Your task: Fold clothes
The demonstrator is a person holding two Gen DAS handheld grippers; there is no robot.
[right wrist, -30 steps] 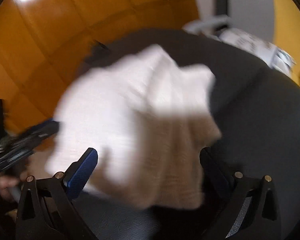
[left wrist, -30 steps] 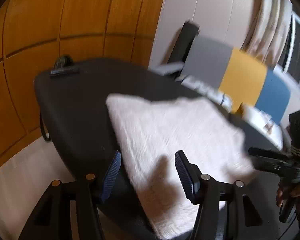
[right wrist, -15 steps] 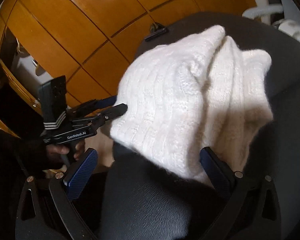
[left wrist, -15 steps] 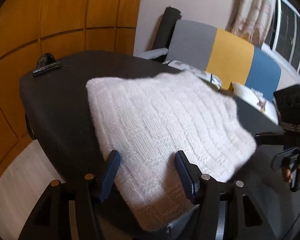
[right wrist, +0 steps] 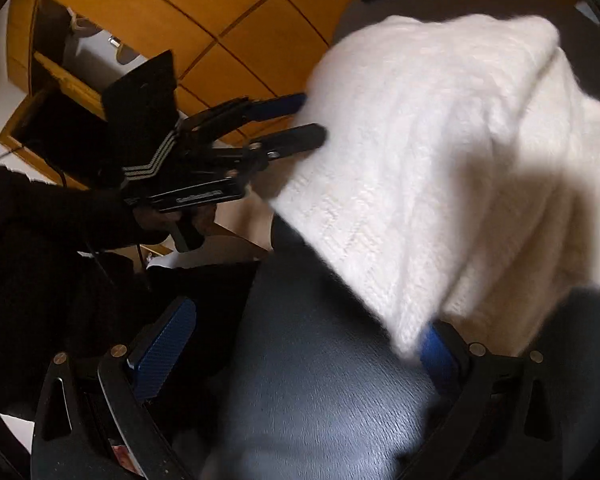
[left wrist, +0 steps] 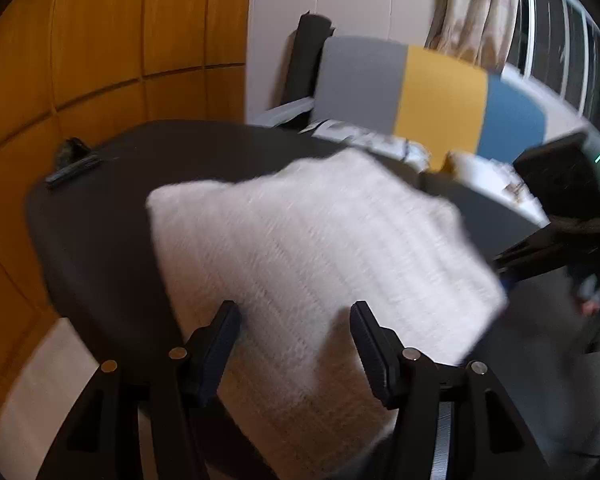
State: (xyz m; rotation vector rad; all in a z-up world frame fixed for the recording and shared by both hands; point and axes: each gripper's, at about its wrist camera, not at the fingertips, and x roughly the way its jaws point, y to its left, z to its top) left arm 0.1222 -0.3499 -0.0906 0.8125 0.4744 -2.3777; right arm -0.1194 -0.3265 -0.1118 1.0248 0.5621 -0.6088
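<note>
Nearest in the left wrist view, the left gripper (left wrist: 294, 336) has its two fingers spread apart with nothing clamped between them; the near edge of the white knitted sweater (left wrist: 312, 248) shows through the gap. From the right wrist view the same gripper's fingertips sit against the sweater's left edge, one dark finger (right wrist: 296, 140) just at the knit, though whether it touches is blurred. The right gripper (right wrist: 300, 344) is also spread wide: its left blue pad stands clear over the dark surface (right wrist: 320, 392), while its right pad is partly covered by a hanging corner of the sweater; nothing is pinched. The sweater lies folded in a thick, roughly rectangular bundle on the surface, its near end draping toward the edge. A hand (right wrist: 168, 220) in a black sleeve grips the left gripper's handle. Farther back, a small black clip-like object (left wrist: 74, 166) rests near the surface's far left rim. Beyond stand orange wood wall panels (left wrist: 100, 60), a grey, yellow and blue panel (left wrist: 432, 96), and curtains beside a window.
</note>
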